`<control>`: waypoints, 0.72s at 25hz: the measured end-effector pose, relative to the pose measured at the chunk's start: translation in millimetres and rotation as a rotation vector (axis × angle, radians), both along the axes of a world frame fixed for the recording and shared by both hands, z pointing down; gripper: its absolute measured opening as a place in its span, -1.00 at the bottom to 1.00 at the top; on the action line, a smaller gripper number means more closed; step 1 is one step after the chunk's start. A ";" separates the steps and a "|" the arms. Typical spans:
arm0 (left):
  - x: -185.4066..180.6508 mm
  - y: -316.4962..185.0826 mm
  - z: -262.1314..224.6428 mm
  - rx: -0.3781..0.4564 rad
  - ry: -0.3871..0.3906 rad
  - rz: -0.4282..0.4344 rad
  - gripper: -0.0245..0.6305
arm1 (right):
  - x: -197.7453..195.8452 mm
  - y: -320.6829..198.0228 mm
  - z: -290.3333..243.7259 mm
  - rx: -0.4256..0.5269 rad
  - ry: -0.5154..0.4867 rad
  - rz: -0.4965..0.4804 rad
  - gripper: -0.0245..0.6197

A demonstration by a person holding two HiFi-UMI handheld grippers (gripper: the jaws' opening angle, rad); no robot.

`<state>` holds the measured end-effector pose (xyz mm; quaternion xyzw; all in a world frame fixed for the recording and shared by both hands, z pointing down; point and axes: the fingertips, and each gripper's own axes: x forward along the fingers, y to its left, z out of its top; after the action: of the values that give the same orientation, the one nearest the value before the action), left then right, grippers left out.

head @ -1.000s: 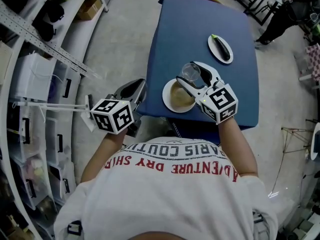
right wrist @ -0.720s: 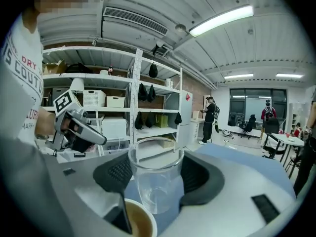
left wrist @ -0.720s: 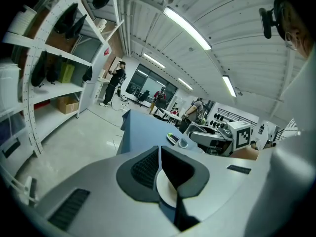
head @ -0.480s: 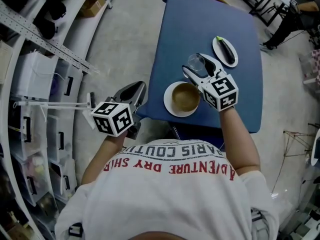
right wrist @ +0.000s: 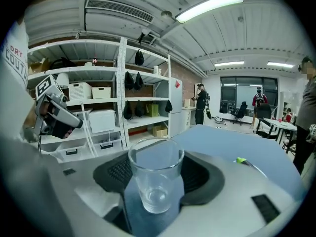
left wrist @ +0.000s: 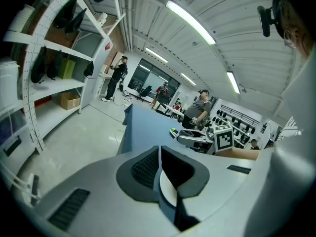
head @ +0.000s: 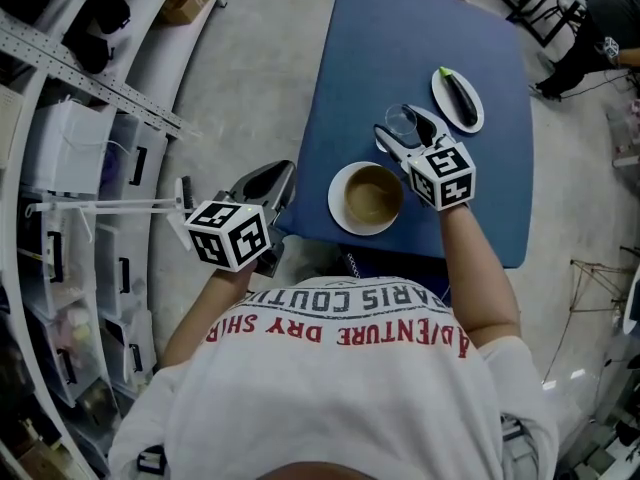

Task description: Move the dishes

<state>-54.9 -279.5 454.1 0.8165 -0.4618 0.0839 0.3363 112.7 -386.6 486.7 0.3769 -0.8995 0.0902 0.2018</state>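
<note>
Right tool [head: 399, 123] around clear round glass [right wrist: 156, 181]

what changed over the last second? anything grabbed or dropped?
The right tool, shut on the glass throughout, carried it from over the bowl's edge toward the small plate. Nothing grabbed or dropped. The left tool stayed shut beside the table; bowl and plate unmoved.
</note>
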 end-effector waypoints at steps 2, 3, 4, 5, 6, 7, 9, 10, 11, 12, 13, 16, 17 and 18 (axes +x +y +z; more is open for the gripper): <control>1.7 -1.5 1.7 -0.003 -0.003 0.002 -0.81 | 2.6 -0.9 3.0 0.002 -0.010 0.005 -0.04; 2.2 -1.9 2.7 -0.004 -0.003 0.003 -0.81 | 3.4 -0.6 3.6 0.007 -0.016 0.007 -0.04; 2.5 -2.2 3.7 -0.005 -0.003 0.003 -0.81 | 3.9 -0.1 4.1 0.011 -0.021 0.008 -0.04; 2.3 -2.3 4.6 -0.007 -0.003 0.003 -0.81 | 4.0 0.4 4.5 0.015 -0.025 0.009 -0.04; 2.0 -2.4 5.5 -0.008 -0.003 0.003 -0.81 | 3.8 0.7 4.8 0.017 -0.026 0.009 -0.04; 1.6 -2.5 6.1 -0.008 -0.004 0.003 -0.81 | 3.4 1.0 5.1 0.017 -0.026 0.010 -0.04; 0.9 -2.5 6.3 -0.010 -0.004 0.005 -0.81 | 2.5 1.3 5.2 0.016 -0.022 0.010 -0.04; 0.5 -2.7 5.8 -0.010 -0.004 0.006 -0.81 | 2.4 1.3 4.9 0.016 -0.019 0.012 -0.04; 0.2 -2.8 4.9 -0.010 -0.004 0.007 -0.81 | 2.5 1.3 4.3 0.015 -0.017 0.016 -0.04; -0.1 -2.9 3.8 -0.009 -0.003 0.008 -0.81 | 2.8 1.2 3.4 0.013 -0.014 0.021 -0.04; -0.3 -2.8 2.5 -0.008 -0.002 0.008 -0.81 | 3.3 1.1 2.4 0.011 -0.012 0.028 -0.03; 0.0 -0.4 0.3 -0.003 0.001 0.010 -0.81 | 5.9 4.3 -0.9 0.000 -0.008 0.045 -0.01; 0.6 0.9 0.3 -0.003 0.002 0.013 -0.81 | 7.4 6.6 -1.8 -0.003 -0.007 0.048 -0.01; 1.3 2.1 0.7 -0.002 0.003 0.017 -0.81 | 9.5 9.2 -2.4 -0.006 -0.004 0.053 0.00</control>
<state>-53.6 -277.5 454.8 0.8200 -0.4544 0.0861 0.3371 122.1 -377.4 484.3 0.3997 -0.8893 0.0990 0.1988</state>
